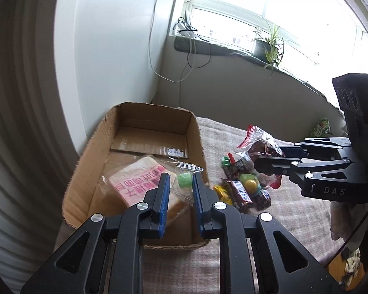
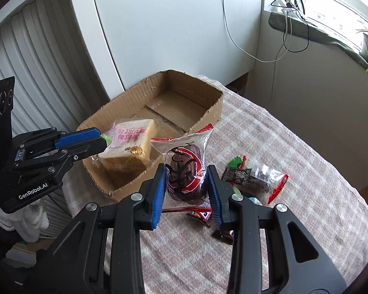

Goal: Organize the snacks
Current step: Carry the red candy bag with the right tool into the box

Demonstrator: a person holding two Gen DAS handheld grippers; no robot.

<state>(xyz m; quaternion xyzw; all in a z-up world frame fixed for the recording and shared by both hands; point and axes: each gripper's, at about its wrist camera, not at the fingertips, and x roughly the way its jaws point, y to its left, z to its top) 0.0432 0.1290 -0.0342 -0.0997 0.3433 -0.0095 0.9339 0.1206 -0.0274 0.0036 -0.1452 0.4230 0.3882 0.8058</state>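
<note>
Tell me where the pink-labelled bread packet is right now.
The bread packet lies inside the cardboard box, at its near end, just beyond the left gripper, which holds a green candy.

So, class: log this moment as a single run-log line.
left gripper: shut on green candy packet above cardboard box | right gripper: shut on red date bag | box holds bread

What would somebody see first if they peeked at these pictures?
Probably the open brown cardboard box with a pink-labelled wrapped bread slice inside. Above it, the left gripper pinches a clear packet with a green candy. Beside the box, the right gripper grips a clear bag with a dark red snack.
</note>
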